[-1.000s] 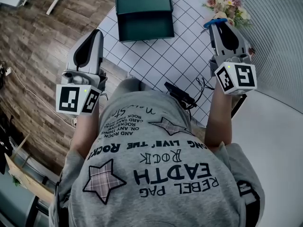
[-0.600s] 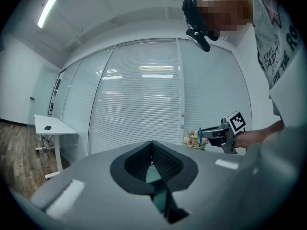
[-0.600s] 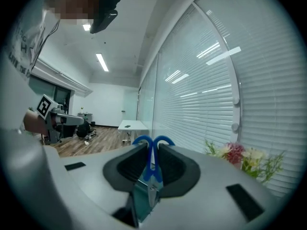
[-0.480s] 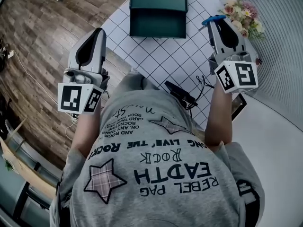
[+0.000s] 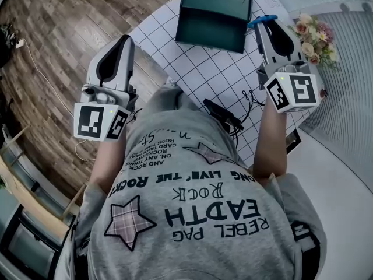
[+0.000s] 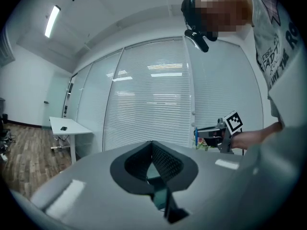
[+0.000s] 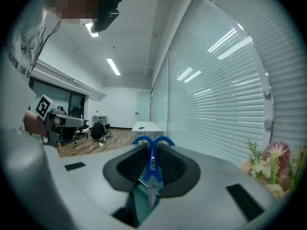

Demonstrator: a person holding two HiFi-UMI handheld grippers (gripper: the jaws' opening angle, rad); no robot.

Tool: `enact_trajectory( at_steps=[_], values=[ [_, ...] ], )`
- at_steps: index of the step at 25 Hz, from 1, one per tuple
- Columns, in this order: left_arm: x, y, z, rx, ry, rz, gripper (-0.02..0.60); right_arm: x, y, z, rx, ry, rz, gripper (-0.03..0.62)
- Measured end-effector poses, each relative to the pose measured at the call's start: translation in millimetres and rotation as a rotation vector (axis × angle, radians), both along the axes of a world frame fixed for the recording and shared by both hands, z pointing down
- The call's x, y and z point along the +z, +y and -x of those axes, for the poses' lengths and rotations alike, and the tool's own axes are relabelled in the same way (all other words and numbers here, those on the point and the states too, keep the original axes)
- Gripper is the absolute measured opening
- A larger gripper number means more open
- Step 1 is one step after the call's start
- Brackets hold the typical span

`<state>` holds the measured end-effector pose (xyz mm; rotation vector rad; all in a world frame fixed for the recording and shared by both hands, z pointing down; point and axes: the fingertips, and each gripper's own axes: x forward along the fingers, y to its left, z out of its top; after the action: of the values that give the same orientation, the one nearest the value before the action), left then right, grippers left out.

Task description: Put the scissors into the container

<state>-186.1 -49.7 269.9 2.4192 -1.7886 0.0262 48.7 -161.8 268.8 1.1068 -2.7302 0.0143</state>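
The right gripper [image 5: 265, 28] pinched the scissors [image 7: 152, 164] between its jaws. The blue handles projected past the tips and the blade end pointed back toward the camera. The left gripper [image 5: 119, 41] had its jaws pressed together with nothing between them.

In the head view the scissors were over the table [image 5: 198, 69], just beside the container [image 5: 213, 16] at its 3 o'clock, not yet inside. The left gripper stood at the container's 8 o'clock, well apart.

Probable faults from this position:
- The grip sat on a thin, narrow section, so the scissors could pivot or slip during a quick swing.
- The leading handles could catch the container wall and push the container.
- A wide sweep toward 4 o'clock could strike the flowers [image 5: 315, 34].
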Motion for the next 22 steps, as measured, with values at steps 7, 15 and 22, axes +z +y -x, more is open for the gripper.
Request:
enact_trajectory(
  at_steps=[7, 15, 22],
  values=[
    [4, 3, 11, -0.043, 0.003, 0.011, 0.011, 3, -5, 20, -0.052, 0.011, 0.001, 0.081],
    [12, -3, 12, -0.059, 0.026, 0.016, 0.011, 7, -8, 24, -0.078, 0.051, 0.007, 0.083],
    [21, -11, 10, -0.048, 0.045, 0.034, 0.009, 29, -9, 37, -0.148, 0.169, 0.074, 0.081]
  ],
)
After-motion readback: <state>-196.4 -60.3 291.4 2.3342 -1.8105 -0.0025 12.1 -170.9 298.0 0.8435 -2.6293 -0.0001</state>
